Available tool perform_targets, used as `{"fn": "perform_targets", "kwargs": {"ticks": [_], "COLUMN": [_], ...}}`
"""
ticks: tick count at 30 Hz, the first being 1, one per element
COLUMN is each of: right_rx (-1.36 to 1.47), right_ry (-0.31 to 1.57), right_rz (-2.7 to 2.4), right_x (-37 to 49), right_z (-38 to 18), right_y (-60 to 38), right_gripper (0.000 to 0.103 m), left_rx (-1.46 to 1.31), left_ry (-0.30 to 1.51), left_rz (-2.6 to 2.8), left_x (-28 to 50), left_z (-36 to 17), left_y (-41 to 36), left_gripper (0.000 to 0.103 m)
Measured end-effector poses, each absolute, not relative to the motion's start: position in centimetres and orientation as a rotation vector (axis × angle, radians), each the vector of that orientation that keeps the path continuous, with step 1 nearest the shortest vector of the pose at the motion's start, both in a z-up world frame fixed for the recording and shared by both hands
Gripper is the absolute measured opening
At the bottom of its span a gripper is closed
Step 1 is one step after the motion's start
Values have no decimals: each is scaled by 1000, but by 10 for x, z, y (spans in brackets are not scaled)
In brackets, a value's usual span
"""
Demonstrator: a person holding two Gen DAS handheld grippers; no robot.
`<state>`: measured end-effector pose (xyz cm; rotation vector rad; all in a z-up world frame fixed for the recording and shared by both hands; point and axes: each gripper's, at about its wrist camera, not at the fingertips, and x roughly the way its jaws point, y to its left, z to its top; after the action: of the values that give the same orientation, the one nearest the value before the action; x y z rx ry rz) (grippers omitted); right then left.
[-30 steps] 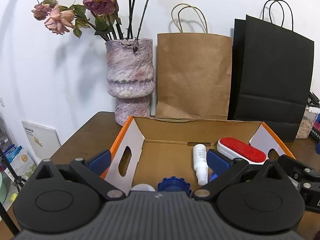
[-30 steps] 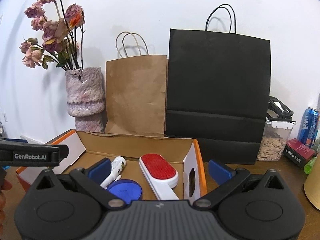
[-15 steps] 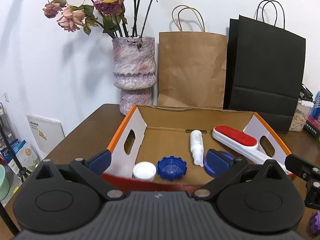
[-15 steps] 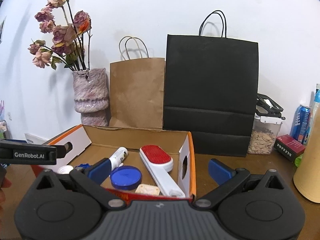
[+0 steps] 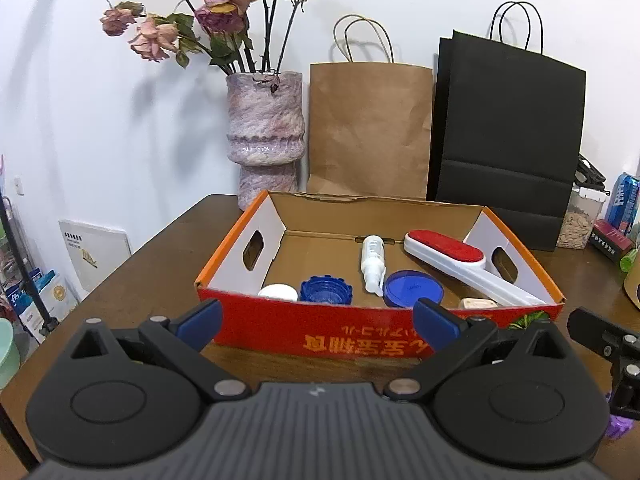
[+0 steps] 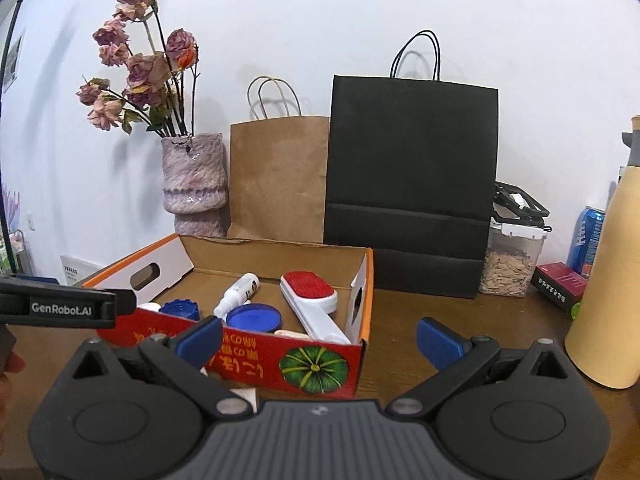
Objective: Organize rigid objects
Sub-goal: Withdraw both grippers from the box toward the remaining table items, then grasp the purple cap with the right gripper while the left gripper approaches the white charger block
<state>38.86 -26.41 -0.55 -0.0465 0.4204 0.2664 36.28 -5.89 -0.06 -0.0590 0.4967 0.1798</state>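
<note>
The bench [image 5: 152, 264] is brown wood and runs ahead of both claws to a white wall; at its far edge, beyond the claws, stand a black paper bag [image 5: 508, 140], a brown paper bag [image 5: 368, 128] and a mottled vase [image 5: 264, 136] of dried roses, left of the bags. Straight ahead of the left claw [image 5: 318, 320], just past its fingertips, sits the cardboard box [image 5: 360, 340], red-fronted with orange rims; from the right claw [image 6: 320, 338] the same box lies ahead and to the left, its near right corner between the fingers. Both claws are spread wide and hold nothing. Inside the box, ahead and right of the left claw, lies the lint brush [image 5: 452, 260], white with a red pad, its handle pointing toward the claw; left of it lies the white spray bottle [image 5: 372, 264], nozzle toward the claw, touching the flat blue lid [image 5: 412, 288]; further left sits the ribbed blue cap [image 5: 325, 290], then the white lid [image 5: 278, 292] against the front wall; a small beige piece [image 5: 478, 303] lies by the brush handle. To the far right of the right claw stand a tan bottle [image 6: 604, 280], a seed container [image 6: 510, 260] and a blue can [image 6: 586, 236].
</note>
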Motion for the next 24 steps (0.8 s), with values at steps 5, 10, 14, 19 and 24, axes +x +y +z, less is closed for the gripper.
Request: {"fn": "perform_targets", "kwargs": {"ticks": [5, 10, 14, 19, 24], "right_rx": [-57, -64, -68, -75, -91], "right_ry": [419, 427, 437, 457, 489], "right_rz": [278, 286, 290, 295, 294], "right_x": [375, 363, 355, 346, 339], "right_z": [-6, -10, -13, -18, -28], "right_y": [-271, -280, -287, -297, -306], "right_gripper": [103, 103, 103, 103, 103], "left_rx": [-59, -47, -45, -48, -44], "left_ry": [489, 487, 489, 499, 518], "left_rz": [180, 177, 176, 173, 166], "left_x": [346, 329, 319, 309, 303], "left_z": [0, -4, -8, -14, -22], "left_y": [-69, -81, -88, -94, -98], "left_gripper": [103, 103, 103, 103, 103]}}
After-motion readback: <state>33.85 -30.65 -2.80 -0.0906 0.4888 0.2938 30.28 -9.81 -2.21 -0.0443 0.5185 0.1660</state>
